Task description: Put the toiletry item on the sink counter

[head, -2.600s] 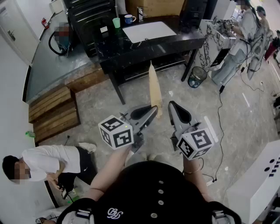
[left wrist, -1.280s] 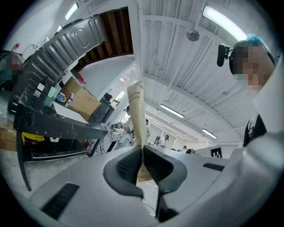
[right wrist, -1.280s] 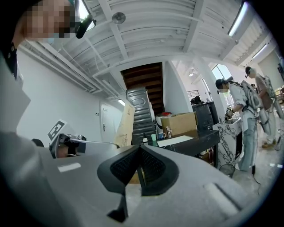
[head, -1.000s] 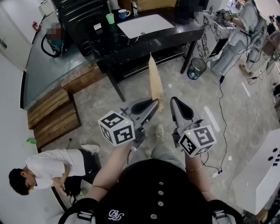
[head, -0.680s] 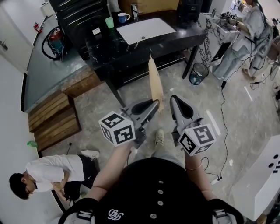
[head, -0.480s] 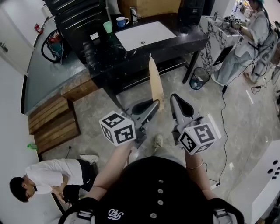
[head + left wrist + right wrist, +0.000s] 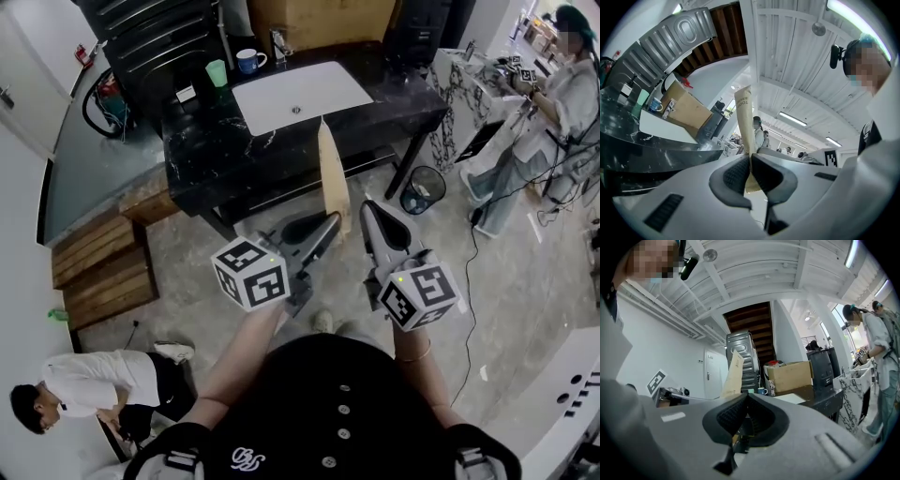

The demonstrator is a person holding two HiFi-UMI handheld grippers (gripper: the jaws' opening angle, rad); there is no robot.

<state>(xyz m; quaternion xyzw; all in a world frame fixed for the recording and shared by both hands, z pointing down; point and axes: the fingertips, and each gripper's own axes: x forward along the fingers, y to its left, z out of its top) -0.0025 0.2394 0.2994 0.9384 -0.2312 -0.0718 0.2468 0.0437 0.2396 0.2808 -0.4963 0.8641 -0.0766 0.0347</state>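
Green cup (image 7: 217, 72) beside mug (image 7: 248, 60) (blue).

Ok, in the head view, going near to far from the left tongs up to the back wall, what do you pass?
left tongs, shut on the pack → tan pack → black counter → white sink basin → faucet → cardboard box

Head cam looks steeply down on the counter (image 7: 216, 159). Cams on the left tongs (image 7: 330, 225) and right tongs (image 7: 367, 210) tilt up, sharing that counter.
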